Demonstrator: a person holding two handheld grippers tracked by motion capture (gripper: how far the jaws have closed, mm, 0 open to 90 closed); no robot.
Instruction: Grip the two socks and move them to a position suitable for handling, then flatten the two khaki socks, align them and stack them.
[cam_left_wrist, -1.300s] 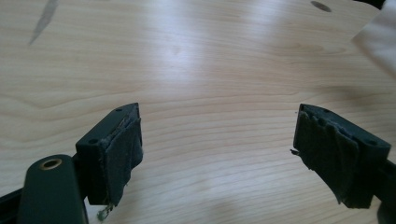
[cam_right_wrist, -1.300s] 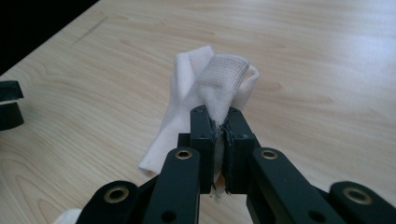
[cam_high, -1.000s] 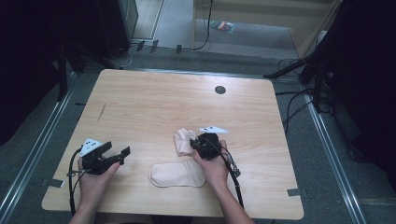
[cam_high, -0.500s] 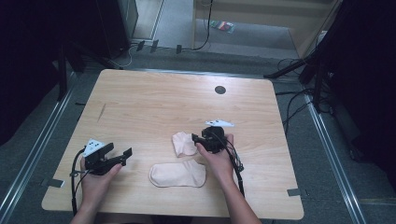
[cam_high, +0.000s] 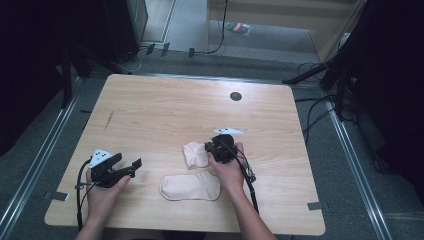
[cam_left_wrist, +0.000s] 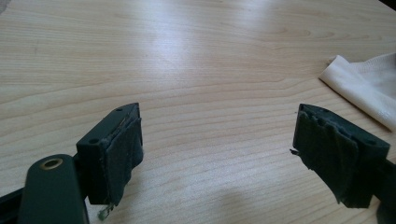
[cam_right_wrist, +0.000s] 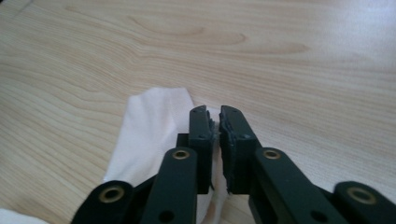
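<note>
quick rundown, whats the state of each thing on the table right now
right gripper: fingers just closed on the folded sock's fabric
left gripper: open, nothing between its fingers
folded sock: bunched, pinched at its right edge
flat sock: spread flat on the table, not gripped
table: bare light wood

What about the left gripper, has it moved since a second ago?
No. The left gripper stays equally far from the table's left edge.
</note>
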